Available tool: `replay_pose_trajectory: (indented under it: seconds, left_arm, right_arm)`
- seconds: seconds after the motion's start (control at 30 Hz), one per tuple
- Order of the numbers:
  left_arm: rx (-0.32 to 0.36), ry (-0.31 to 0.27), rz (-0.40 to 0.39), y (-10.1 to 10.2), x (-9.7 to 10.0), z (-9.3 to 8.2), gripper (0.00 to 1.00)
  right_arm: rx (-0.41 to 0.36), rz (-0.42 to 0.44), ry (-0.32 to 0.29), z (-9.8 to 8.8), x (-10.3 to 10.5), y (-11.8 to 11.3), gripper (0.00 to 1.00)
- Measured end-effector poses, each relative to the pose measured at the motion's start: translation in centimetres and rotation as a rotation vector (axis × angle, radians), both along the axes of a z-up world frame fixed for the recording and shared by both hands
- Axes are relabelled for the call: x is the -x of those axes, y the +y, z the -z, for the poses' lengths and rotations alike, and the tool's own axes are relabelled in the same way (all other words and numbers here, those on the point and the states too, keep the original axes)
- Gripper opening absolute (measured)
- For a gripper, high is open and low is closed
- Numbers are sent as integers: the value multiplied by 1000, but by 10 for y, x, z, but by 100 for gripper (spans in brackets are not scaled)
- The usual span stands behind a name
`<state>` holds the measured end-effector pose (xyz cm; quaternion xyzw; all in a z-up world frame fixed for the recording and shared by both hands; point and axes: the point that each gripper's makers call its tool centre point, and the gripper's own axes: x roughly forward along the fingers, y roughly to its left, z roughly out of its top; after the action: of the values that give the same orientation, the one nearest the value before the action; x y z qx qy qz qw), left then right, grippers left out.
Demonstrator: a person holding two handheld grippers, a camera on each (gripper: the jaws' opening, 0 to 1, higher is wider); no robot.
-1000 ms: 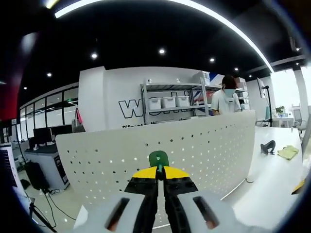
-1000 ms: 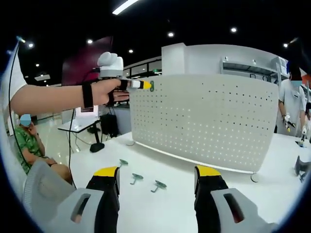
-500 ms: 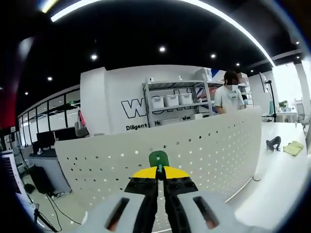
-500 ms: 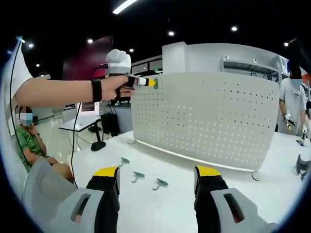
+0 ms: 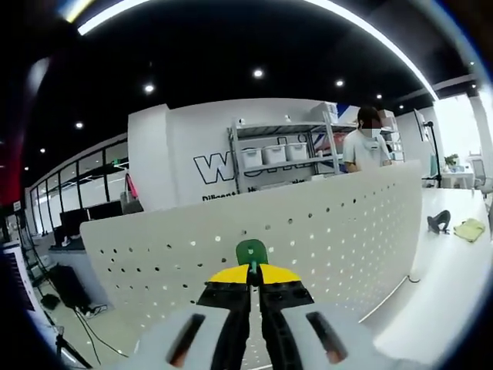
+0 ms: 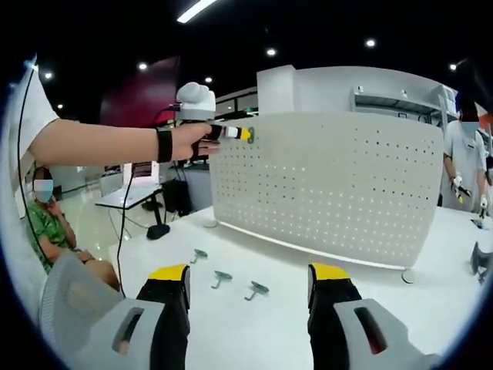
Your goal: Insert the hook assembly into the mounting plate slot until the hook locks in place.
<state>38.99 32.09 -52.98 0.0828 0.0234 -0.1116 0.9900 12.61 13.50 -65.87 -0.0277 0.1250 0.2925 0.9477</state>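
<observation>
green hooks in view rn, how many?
4. One is clamped in the left gripper at the top edge of the pegboard: hook. Three lie loose on the table. More may be hidden behind the board.

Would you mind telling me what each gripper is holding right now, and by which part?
The left gripper is shut on a green hook, gripped by its lower end, rounded head protruding. The right gripper is open, holding nothing.
</observation>
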Motion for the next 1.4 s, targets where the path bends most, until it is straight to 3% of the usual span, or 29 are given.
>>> replay_pose_trajectory:
  seconds: [0.37,1.4]
  left_arm:
    - [24,2,-9,2,-13,-4,2]
    - [37,-5,-51,-1,-27,-6,3]
  right_arm:
    - [-2,14,0,-1,-1,-4,62]
    - [12,21,23,4,0,-7,60]
